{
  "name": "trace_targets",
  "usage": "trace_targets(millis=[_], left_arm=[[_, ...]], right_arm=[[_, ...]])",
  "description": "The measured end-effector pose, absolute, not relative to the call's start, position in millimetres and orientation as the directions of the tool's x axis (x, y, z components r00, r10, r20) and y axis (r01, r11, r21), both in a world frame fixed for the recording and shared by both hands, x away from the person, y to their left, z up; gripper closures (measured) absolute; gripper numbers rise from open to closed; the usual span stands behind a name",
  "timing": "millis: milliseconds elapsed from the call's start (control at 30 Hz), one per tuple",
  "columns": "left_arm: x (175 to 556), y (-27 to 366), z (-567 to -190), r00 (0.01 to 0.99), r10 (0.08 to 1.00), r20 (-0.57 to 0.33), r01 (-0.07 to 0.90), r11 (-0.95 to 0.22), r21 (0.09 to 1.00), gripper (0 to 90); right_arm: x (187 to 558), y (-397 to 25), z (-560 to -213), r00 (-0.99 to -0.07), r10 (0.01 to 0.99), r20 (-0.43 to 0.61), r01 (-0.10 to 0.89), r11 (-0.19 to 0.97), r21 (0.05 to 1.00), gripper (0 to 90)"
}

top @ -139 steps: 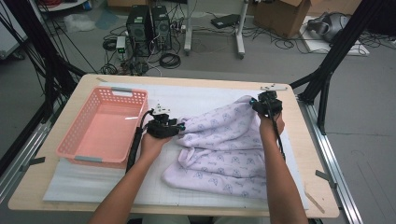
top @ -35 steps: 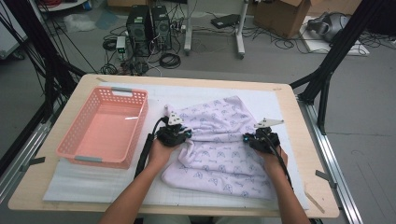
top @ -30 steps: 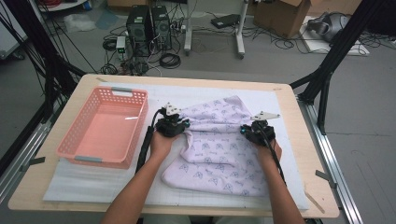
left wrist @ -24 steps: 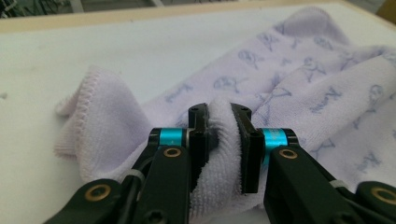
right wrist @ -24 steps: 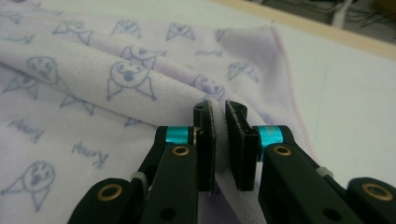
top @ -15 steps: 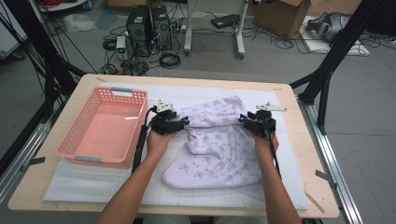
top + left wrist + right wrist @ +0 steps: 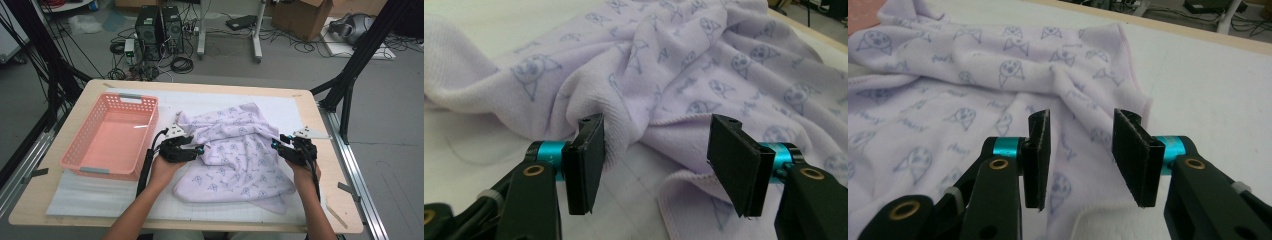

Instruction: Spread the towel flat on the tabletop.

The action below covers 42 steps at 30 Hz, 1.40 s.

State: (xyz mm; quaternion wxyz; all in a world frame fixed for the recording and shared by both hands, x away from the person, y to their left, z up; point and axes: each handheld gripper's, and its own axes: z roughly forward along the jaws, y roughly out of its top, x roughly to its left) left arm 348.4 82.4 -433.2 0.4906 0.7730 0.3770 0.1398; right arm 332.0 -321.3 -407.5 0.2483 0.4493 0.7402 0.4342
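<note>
The surface [image 7: 310, 107] carried a white mat [image 7: 100, 195] across most of its top. On that mat my lavender towel [image 7: 235, 150] lay rumpled, spread from the middle toward the right edge, its printed folds bunched near the far side. A pink basket [image 7: 85, 160] sat by the left edge, just beside the towel. My left tongs [image 7: 651, 160] rested low at the towel's left border, jaws apart, with a fold of cloth lying between them and brushing one jaw. My right tongs [image 7: 1080, 157] sat at the towel's right border, jaws also apart, held over the cloth without clamping it.
</note>
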Motion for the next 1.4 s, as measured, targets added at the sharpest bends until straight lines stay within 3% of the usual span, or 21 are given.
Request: trace_targets(millis=[300,567,633,733,800,1000,1267,1367,1400], left_arm=[[334.3,82.8,-435.5,0.701,0.697,-0.153,0.438,-0.252,0.863,40.3],[344.0,51.2,-443.6,0.734,0.669,-0.115,0.437,-0.335,0.835,38.6],[349.4,47.5,-445.9,0.717,0.689,-0.106,0.451,-0.343,0.824,46.0],[355.9,48.4,-447.5,0.679,0.732,-0.059,0.440,-0.342,0.830,75.2],[362.1,54.3,-446.8,0.620,0.783,-0.042,0.446,-0.308,0.840,81.5],[379.9,77.1,-447.8,0.470,0.880,-0.071,0.471,-0.182,0.863,82.8],[381.9,80.9,-447.7,0.466,0.881,-0.081,0.461,-0.163,0.872,82.6],[382.0,81.3,-447.8,0.469,0.879,-0.089,0.462,-0.158,0.873,82.6],[382.2,81.8,-447.8,0.470,0.878,-0.090,0.463,-0.158,0.872,82.6]], right_arm=[[306.0,-335.4,-422.9,-0.481,0.875,0.055,0.476,0.208,0.854,58.1],[305.0,-330.0,-422.6,-0.496,0.866,0.057,0.473,0.214,0.855,58.2],[305.8,-328.7,-424.4,-0.500,0.864,0.054,0.481,0.225,0.847,57.9],[307.8,-329.5,-427.1,-0.494,0.867,0.058,0.490,0.223,0.843,57.3],[308.6,-331.9,-428.0,-0.488,0.871,0.060,0.493,0.218,0.842,57.1],[309.9,-335.7,-429.5,-0.468,0.881,0.076,0.509,0.198,0.838,57.1],[317.4,-324.0,-439.3,-0.467,0.883,0.051,0.565,0.253,0.785,54.4],[326.6,-320.1,-447.7,-0.448,0.893,0.040,0.614,0.275,0.740,60.7],[328.2,-320.7,-447.2,-0.442,0.896,0.042,0.614,0.268,0.742,68.4]])
